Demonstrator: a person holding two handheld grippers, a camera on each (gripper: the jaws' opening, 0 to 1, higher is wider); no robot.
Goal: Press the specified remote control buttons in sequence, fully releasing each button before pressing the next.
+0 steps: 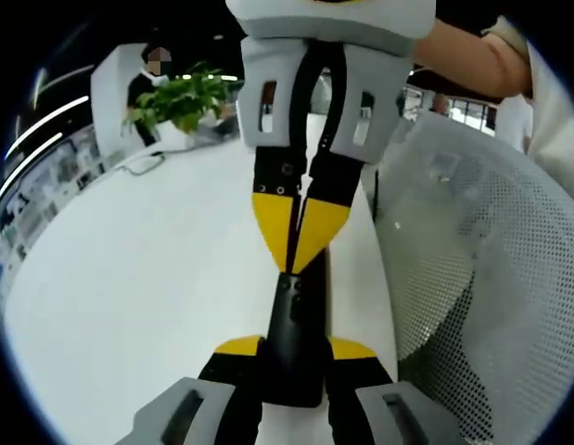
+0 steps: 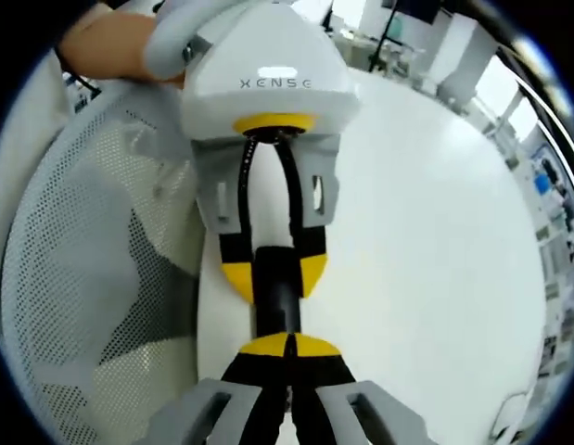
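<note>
My left gripper (image 1: 296, 357) rises from the bottom centre of the left gripper view, its yellow-tipped jaws clamped on either side of the remote control (image 1: 296, 343), a slim black bar pointing up the frame over the white worktop (image 1: 129, 297). Coming down from the top of that view is my right gripper (image 1: 300, 236), jaws brought together to a yellow point that sits at the remote's far end; whether the tip presses a button I cannot tell, since the jaws cover the spot. No buttons can be made out on the remote at all, its face dark and partly hidden. In the right gripper view the same scene flips: my right jaws meet at lower centre with nothing between them, the tip resting on the black remote, and the left gripper grips it from above. A white mesh chair back (image 1: 481, 278) fills the right side of the left gripper view. A leafy plant (image 1: 180, 97) sits blurred at upper left.
</note>
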